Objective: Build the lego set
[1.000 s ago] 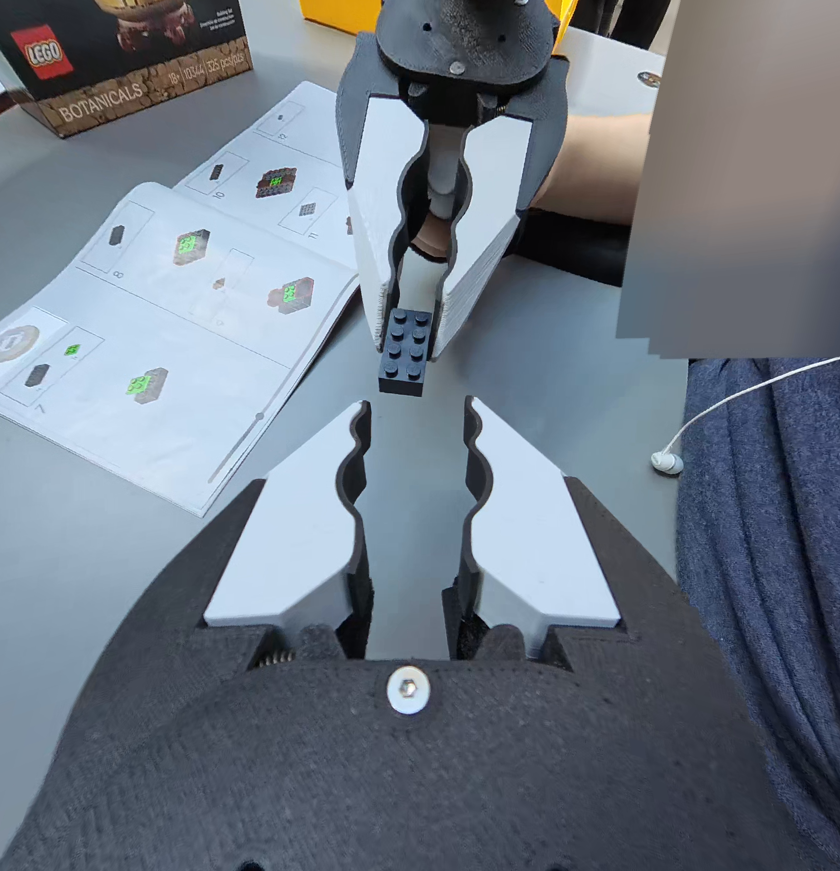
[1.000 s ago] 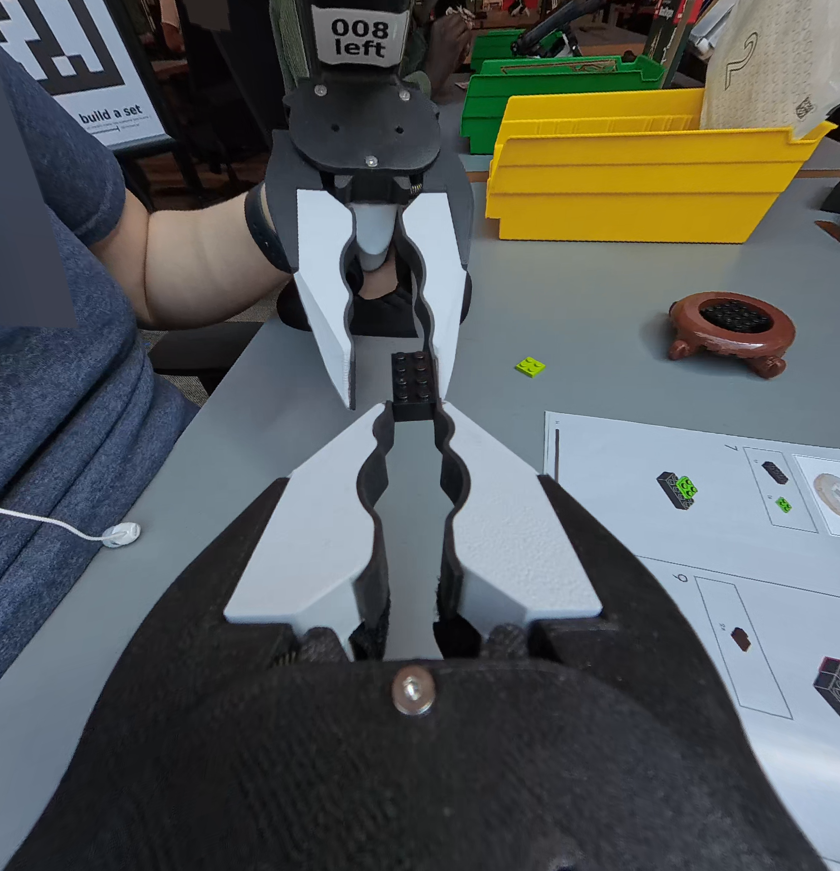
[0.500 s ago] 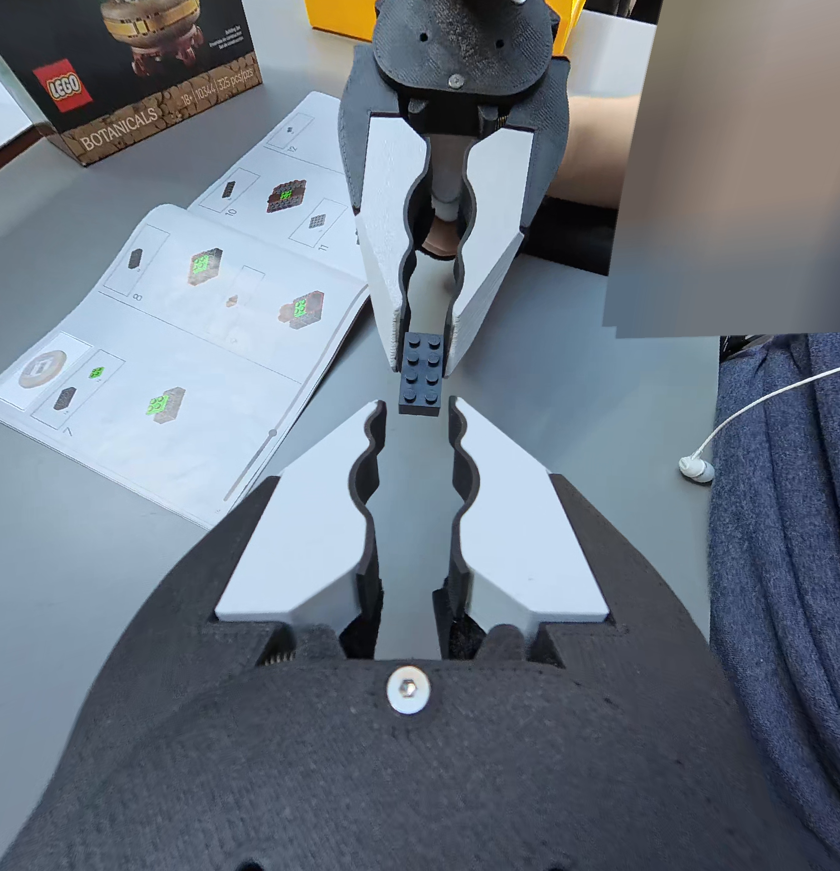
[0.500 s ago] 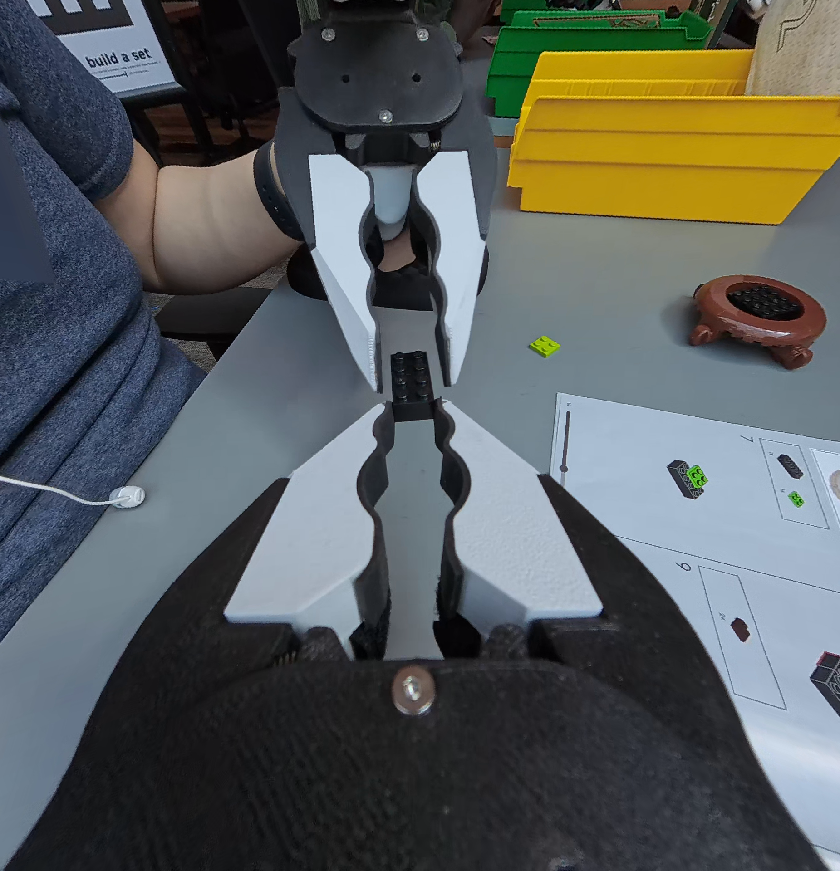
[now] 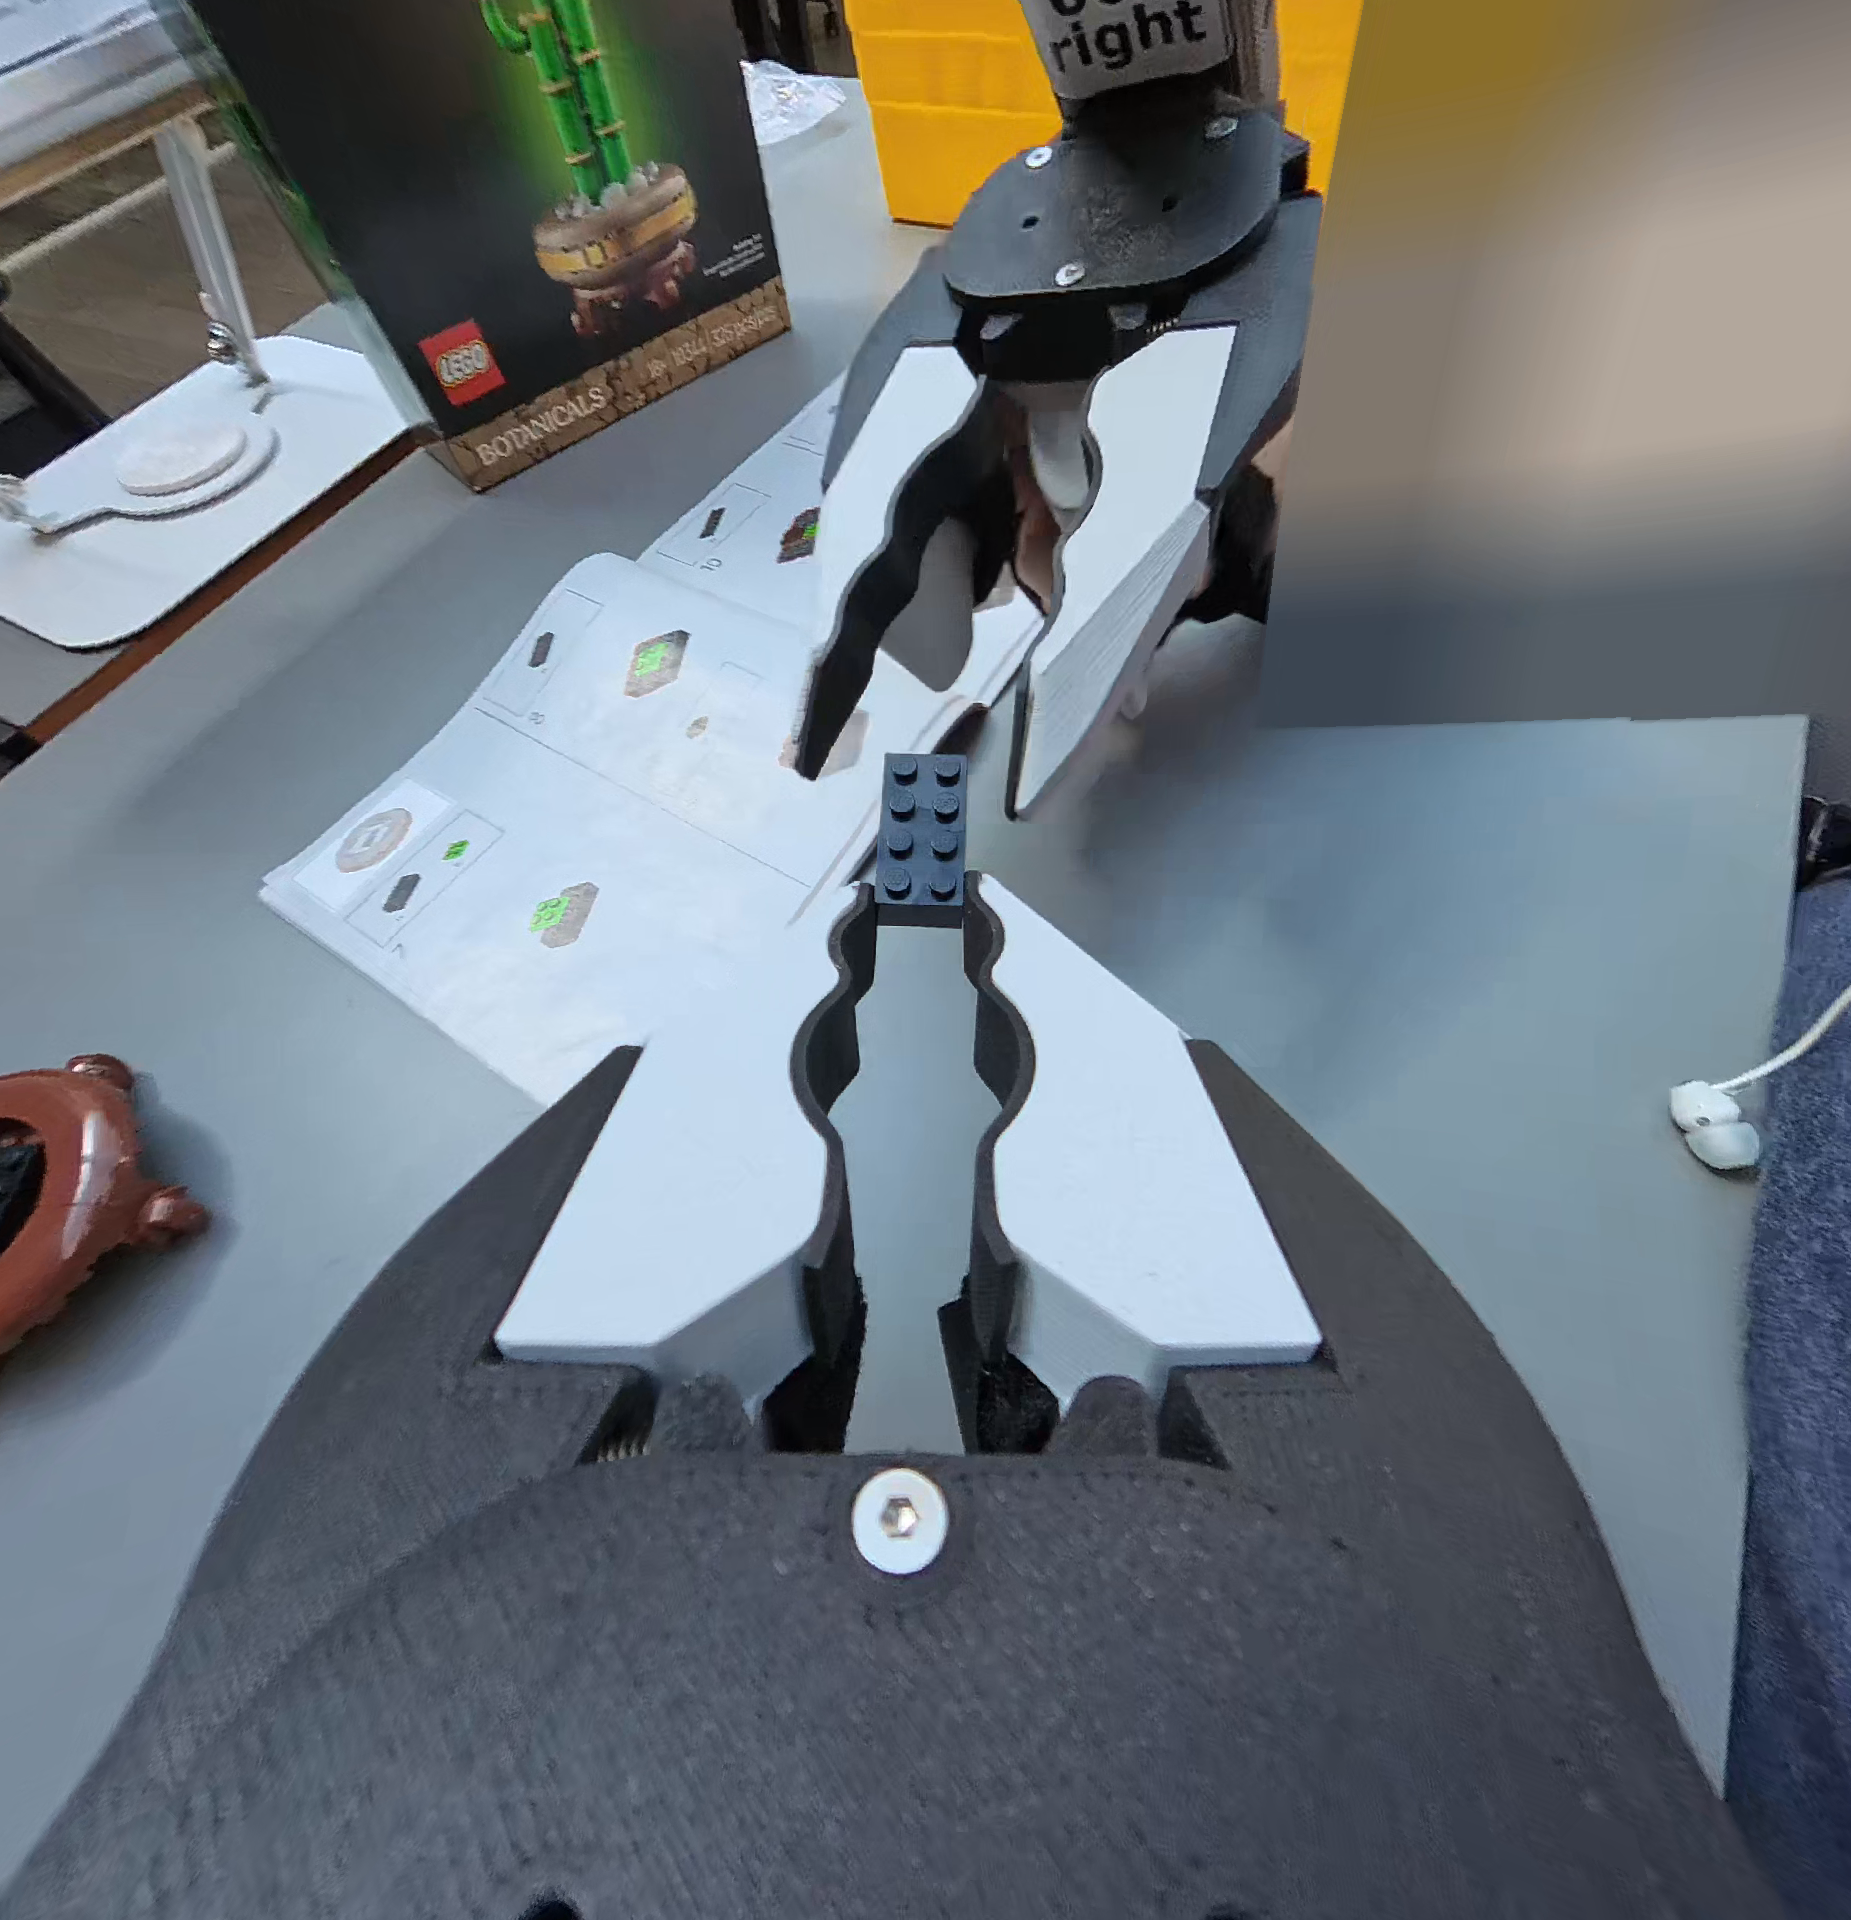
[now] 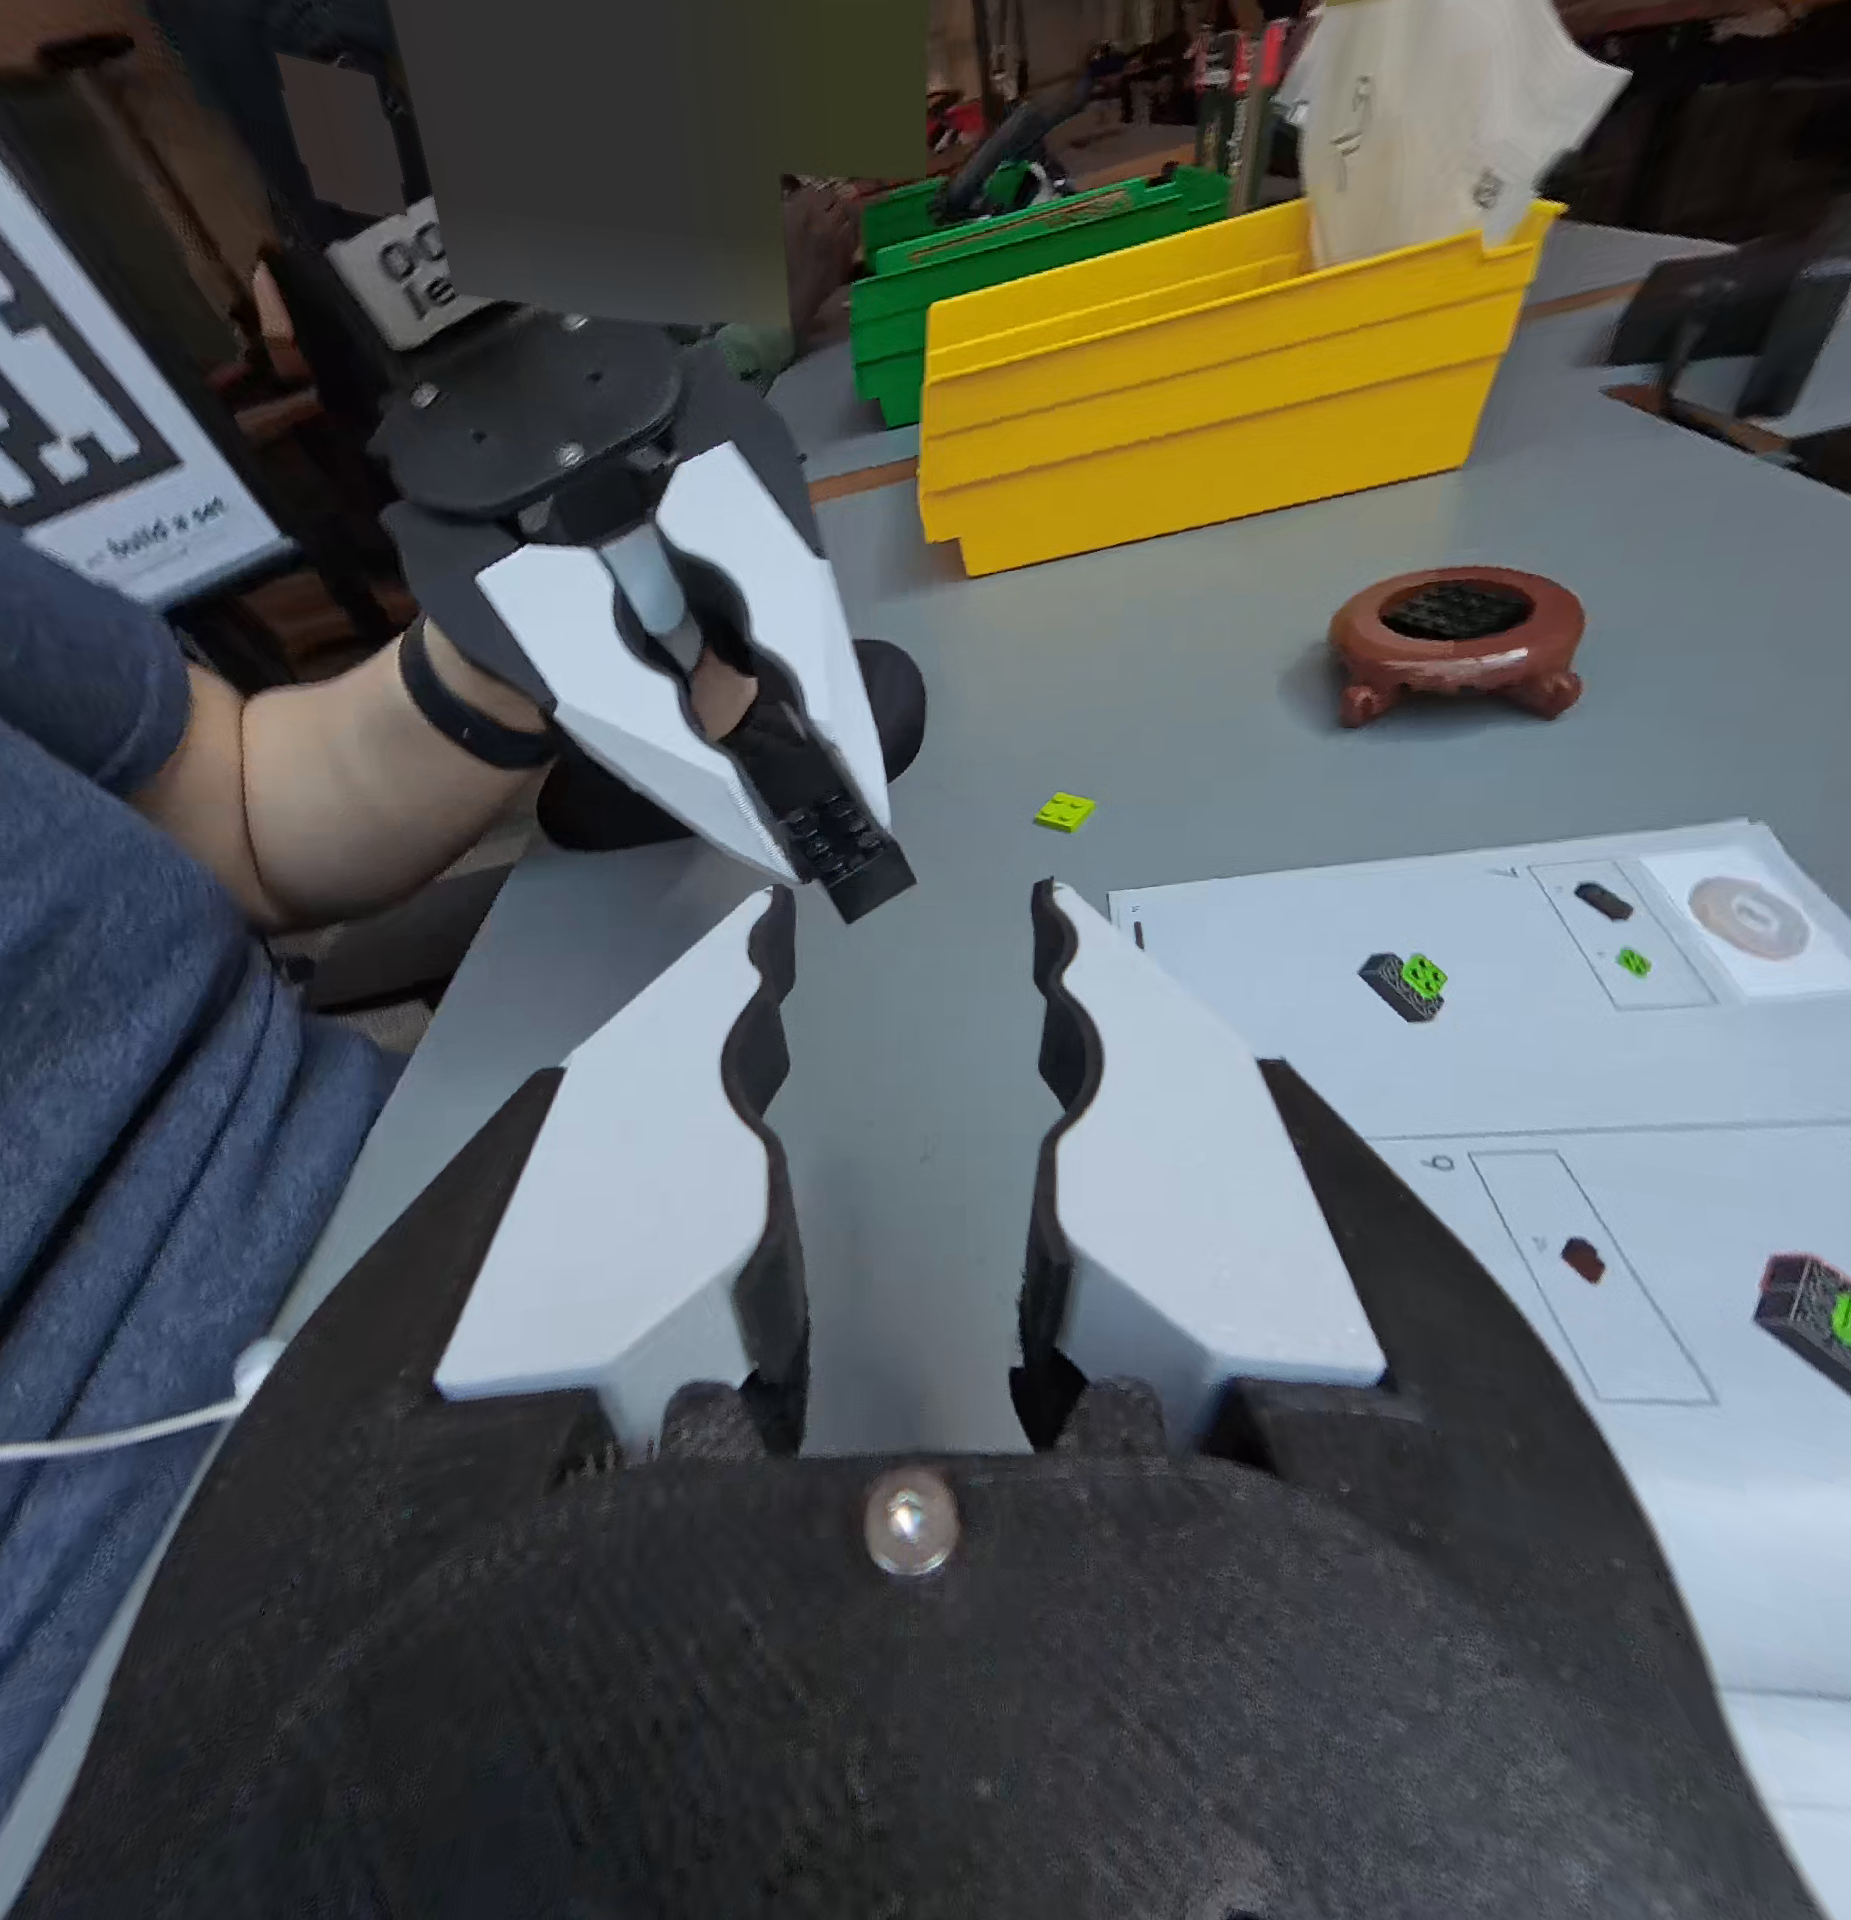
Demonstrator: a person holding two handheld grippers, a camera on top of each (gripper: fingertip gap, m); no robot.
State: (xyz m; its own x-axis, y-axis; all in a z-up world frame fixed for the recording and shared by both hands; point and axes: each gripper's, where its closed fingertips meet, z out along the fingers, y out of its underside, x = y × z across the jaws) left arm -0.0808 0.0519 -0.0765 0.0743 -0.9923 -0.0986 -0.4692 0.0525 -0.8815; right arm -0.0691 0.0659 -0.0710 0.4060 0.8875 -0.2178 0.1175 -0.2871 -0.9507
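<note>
We pinch the black 2x4 brick (image 5: 922,840) by one end in our left gripper (image 5: 919,902), above the grey table (image 5: 277,1091), beside the instruction booklet (image 5: 630,831). Our right gripper (image 6: 908,902) gapes wide, empty, just beyond the brick.

Bright, even indoor light; soft shadows, wide-angle edge distortion, slight motion blur.

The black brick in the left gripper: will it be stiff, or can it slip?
The black brick looks like rigid moulded plastic, so probably stiff. The left gripper pinches only its near end, so it might pivot or slip if pushed.
</note>
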